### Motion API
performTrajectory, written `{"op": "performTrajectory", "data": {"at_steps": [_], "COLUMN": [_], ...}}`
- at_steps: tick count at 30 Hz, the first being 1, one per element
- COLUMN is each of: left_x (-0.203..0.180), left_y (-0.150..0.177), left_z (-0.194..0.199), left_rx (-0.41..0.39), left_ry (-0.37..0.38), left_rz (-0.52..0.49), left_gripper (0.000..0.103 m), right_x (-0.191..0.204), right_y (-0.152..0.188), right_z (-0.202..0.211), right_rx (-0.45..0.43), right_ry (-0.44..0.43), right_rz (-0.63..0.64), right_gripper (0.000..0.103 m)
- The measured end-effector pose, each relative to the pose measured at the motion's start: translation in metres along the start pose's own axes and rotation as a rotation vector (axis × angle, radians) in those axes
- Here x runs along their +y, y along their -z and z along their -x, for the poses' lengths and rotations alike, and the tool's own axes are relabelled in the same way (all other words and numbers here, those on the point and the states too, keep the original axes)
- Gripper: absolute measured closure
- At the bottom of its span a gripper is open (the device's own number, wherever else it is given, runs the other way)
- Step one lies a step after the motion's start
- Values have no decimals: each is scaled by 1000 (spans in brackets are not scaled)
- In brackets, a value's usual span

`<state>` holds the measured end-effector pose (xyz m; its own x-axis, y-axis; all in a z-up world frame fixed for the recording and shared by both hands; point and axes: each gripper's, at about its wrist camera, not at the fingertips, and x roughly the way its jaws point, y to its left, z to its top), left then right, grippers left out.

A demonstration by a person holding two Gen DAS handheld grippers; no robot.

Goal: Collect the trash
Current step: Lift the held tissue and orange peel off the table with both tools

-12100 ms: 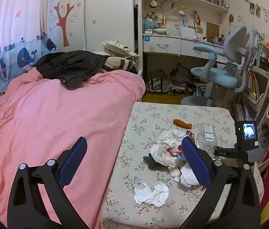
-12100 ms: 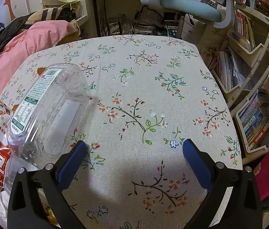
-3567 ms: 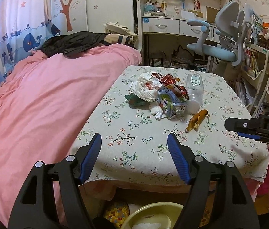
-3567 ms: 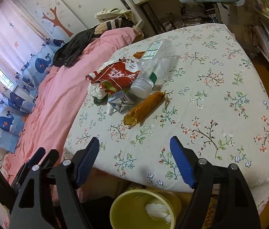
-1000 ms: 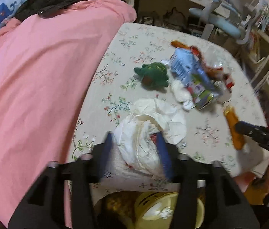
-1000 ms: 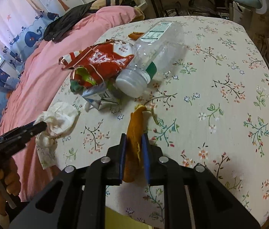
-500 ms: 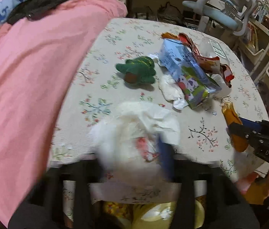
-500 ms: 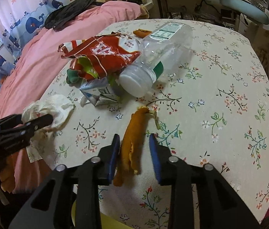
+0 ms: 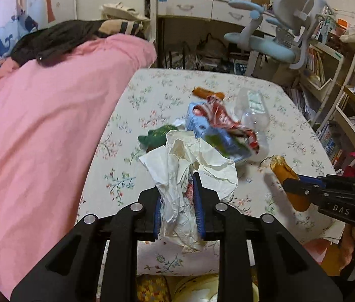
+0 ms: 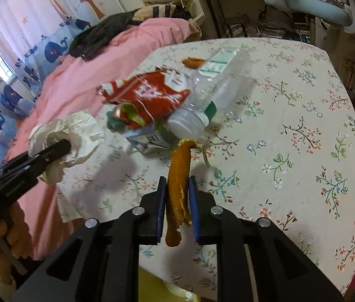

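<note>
Setting: child's bedroom; flowered bench (image 9: 273,115) beside a bed with a pink cover (image 9: 41,115).
Left gripper (image 9: 176,196): fingers have just been closing and are clamped on a crumpled white tissue (image 9: 190,158), held clear of the bench at its near edge.
Right gripper (image 10: 176,201): fingers have just been closing and are pinched on an orange peel (image 10: 177,176), its far tip at the cloth.
Bin: a yellow bin (image 9: 202,287) is partly seen under the near edge.
Left behind: red snack bag (image 10: 149,91), plastic bottle (image 10: 217,80), carton (image 10: 147,138), green scrap (image 9: 156,137).
Advice: both grips should be kept firm until each piece is judged over the bin; the limp peel may slip.
</note>
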<state>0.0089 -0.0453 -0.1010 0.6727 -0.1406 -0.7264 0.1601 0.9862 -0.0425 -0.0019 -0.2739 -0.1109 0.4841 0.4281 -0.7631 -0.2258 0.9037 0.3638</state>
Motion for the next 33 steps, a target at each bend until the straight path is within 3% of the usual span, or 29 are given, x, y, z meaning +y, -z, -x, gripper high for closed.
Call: {"op": "performTrajectory", "data": {"at_steps": [9, 33], "left_x": [-7, -4], "left_y": [-8, -11], "left_z": [13, 27], "left_rx": [-58, -118], "left_ry": [-30, -62], "left_rz": [-28, 10], "left_gripper": [82, 82], "right_x": [2, 2], "right_y": [-3, -6], "right_z": [4, 18], "right_rx": [-25, -97], "right_ry": [-73, -115], "right_rz": [-31, -62], "right_gripper": [85, 85]}}
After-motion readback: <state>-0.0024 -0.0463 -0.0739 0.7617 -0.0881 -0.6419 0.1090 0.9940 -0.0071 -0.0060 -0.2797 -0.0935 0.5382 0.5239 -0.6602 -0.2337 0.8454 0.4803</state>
